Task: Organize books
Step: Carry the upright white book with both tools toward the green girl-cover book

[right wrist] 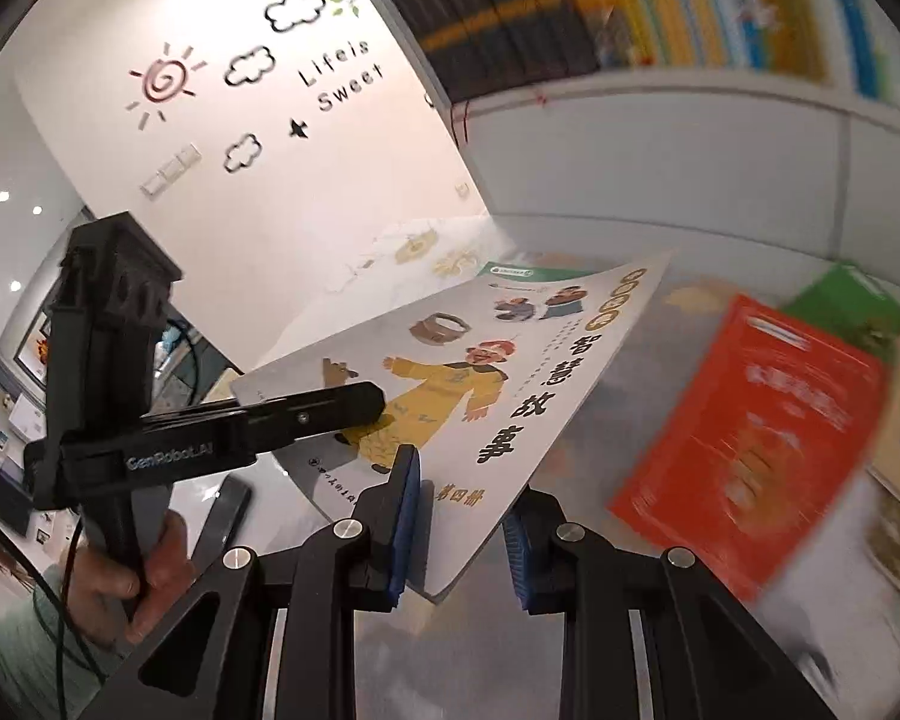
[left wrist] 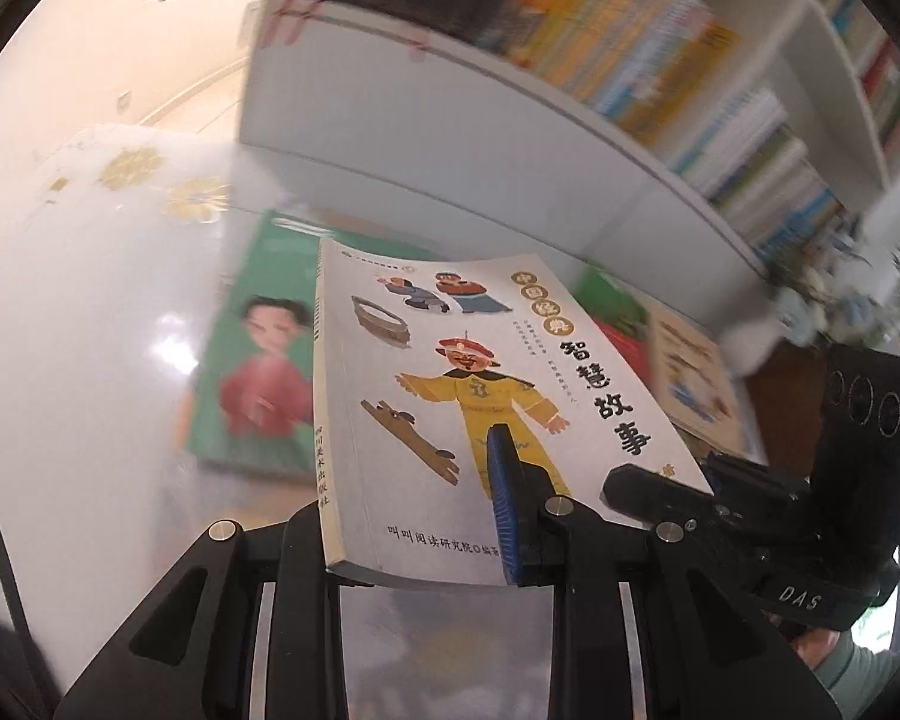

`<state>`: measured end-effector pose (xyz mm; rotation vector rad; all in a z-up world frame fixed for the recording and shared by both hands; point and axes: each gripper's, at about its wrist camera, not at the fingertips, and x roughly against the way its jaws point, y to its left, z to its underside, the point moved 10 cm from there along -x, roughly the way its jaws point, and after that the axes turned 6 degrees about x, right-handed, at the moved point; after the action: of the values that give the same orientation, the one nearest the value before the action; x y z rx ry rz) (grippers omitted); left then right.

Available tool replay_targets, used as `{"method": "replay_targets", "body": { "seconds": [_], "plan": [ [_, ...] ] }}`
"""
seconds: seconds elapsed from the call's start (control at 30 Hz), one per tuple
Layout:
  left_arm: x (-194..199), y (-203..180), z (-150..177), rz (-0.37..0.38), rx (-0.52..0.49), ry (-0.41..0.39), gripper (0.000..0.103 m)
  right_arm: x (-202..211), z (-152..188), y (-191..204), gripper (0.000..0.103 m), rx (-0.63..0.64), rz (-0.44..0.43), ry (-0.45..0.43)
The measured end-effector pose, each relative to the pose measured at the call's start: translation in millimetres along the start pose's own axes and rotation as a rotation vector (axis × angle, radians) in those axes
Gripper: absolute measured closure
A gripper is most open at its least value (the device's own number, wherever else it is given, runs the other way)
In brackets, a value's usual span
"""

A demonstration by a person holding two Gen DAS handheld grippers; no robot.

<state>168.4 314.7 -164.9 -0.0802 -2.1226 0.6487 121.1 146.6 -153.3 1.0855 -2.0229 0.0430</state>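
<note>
Fingers (left wrist: 513, 504) of both grippers clamp white storybook (left wrist: 450, 420) above glossy table (left wrist: 90, 360); left grip perhaps looser.

Reading room (bookshelf (left wrist: 570, 138), wall decals (right wrist: 252, 84))

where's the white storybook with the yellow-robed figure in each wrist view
Left wrist: the white storybook fills the centre, its near edge clamped in the left gripper.
Right wrist: the storybook slants across the middle, its near corner in the right gripper.
Shared landmark: the white bookshelf behind.
</note>
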Motion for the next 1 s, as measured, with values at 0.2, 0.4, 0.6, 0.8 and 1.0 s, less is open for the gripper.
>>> {"method": "replay_targets", "body": {
  "seconds": [0.2, 0.4, 0.6, 0.8, 1.0],
  "plan": [
    [-39.0, 44.2, -16.6, 0.007, 0.057, 0.043, 0.08, -85.3, -17.2, -10.2, 0.078, -0.078, 0.006, 0.067],
    [-47.3, 77.5, -22.1, -0.022, 0.118, 0.056, 0.077, -121.4, -19.0, -17.2, 0.078, -0.127, 0.029, 0.111],
    [-51.8, 101.2, -19.1, -0.042, 0.161, 0.057, 0.076, -144.1, -17.0, -26.4, 0.078, -0.134, 0.075, 0.172],
    [-40.3, 110.8, -21.4, -0.117, 0.177, 0.023, 0.076, -147.7, -8.9, -20.9, 0.075, -0.123, 0.084, 0.2],
    [-20.2, 104.4, -17.6, -0.213, 0.128, 0.0, 0.076, -135.3, 2.8, -23.4, 0.068, -0.157, 0.072, 0.223]
  ]
}}
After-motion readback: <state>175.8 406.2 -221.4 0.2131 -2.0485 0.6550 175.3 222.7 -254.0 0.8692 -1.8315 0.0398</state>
